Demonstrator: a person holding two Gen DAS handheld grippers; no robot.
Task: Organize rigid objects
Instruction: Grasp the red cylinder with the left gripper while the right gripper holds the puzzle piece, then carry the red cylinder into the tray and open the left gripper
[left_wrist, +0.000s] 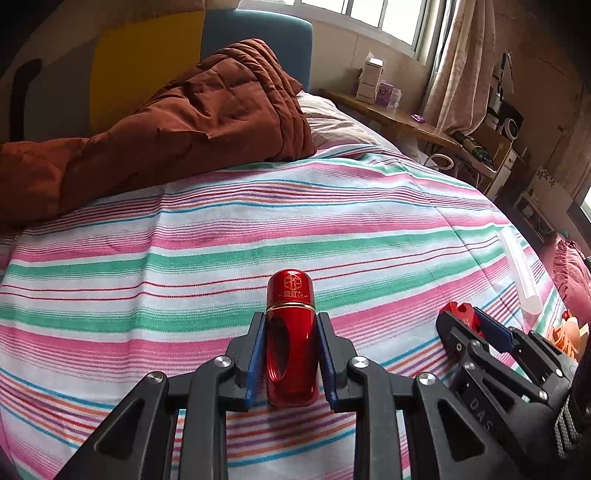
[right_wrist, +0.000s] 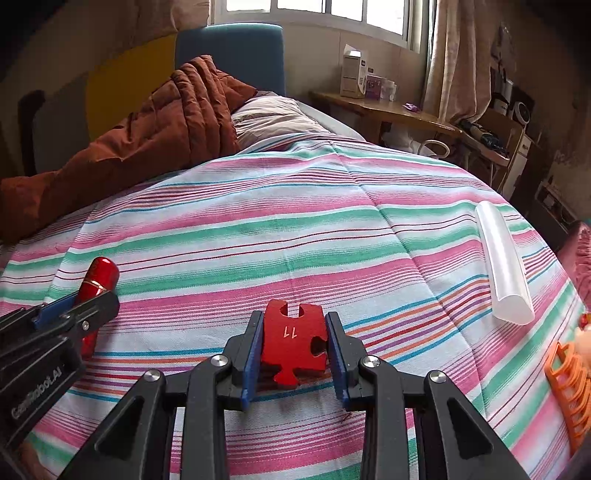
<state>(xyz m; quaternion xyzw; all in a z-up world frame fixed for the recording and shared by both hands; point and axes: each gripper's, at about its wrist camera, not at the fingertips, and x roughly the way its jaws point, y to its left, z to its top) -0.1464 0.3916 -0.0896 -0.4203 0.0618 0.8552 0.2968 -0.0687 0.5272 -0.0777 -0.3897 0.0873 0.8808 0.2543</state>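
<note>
My left gripper (left_wrist: 290, 325) is shut on a glossy red capsule-shaped bottle (left_wrist: 290, 332) with gold print, held upright over the striped bedsheet (left_wrist: 184, 240). My right gripper (right_wrist: 294, 325) is shut on a flat red puzzle piece (right_wrist: 293, 341) marked 11. In the left wrist view the right gripper (left_wrist: 469, 317) shows at the right with the red piece (left_wrist: 461, 312). In the right wrist view the left gripper (right_wrist: 88, 295) shows at the left with the red bottle (right_wrist: 98, 284).
A translucent white half-tube (right_wrist: 504, 264) lies on the sheet at the right. An orange plastic rack (right_wrist: 570, 380) sits at the right edge. A brown quilt (left_wrist: 166, 125) and pillow (right_wrist: 273, 118) lie at the bed's head. A wooden desk (right_wrist: 384, 109) stands beyond.
</note>
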